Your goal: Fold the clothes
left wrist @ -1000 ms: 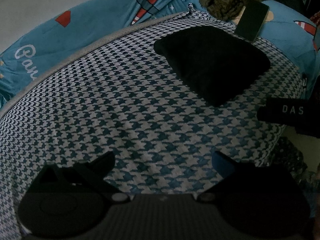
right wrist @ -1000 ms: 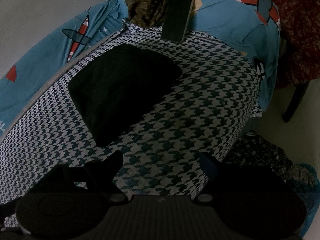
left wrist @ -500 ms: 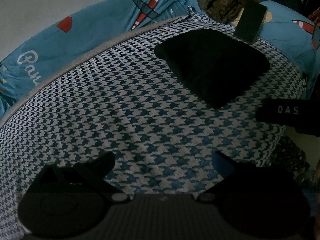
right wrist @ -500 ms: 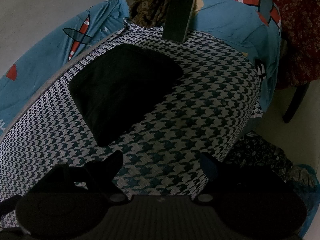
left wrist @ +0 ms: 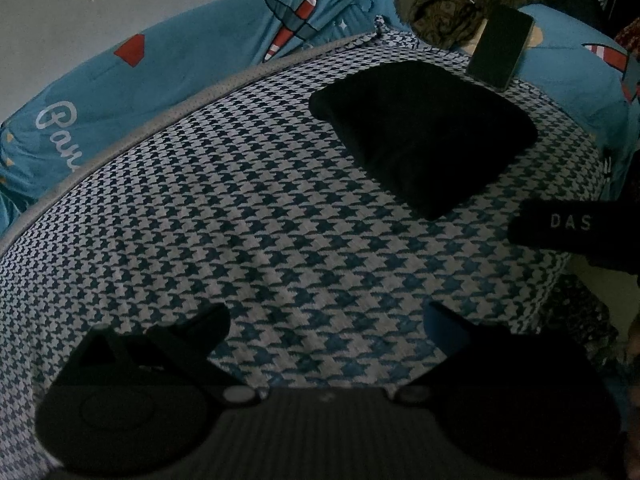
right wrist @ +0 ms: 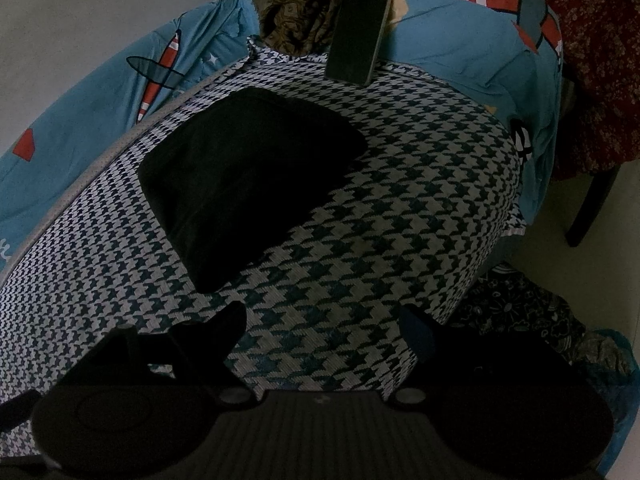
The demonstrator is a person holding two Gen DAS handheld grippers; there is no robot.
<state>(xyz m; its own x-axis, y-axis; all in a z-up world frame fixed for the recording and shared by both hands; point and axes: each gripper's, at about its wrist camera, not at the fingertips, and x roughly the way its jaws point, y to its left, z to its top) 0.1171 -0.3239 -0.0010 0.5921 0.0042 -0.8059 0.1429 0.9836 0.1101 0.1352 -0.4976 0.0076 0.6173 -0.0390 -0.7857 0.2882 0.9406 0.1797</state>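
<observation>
On houndstooth cloth (right wrist: pixel 400 240): black garment (right wrist: pixel 248 184) folded flat (rect.).

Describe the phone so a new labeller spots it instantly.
Start at the houndstooth cloth spread over the blue plane-print sheet. At its far edge, past the folded black garment, lies the phone, beside a crumpled brown-patterned cloth. It is the only flat, hard, glossy rectangle among soft fabrics.

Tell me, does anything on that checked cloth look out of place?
The phone does: it lies tilted across the cloth's far edge, half on the blue airplane sheet, beside a crumpled brown garment. The black folded garment lies flat.
</observation>
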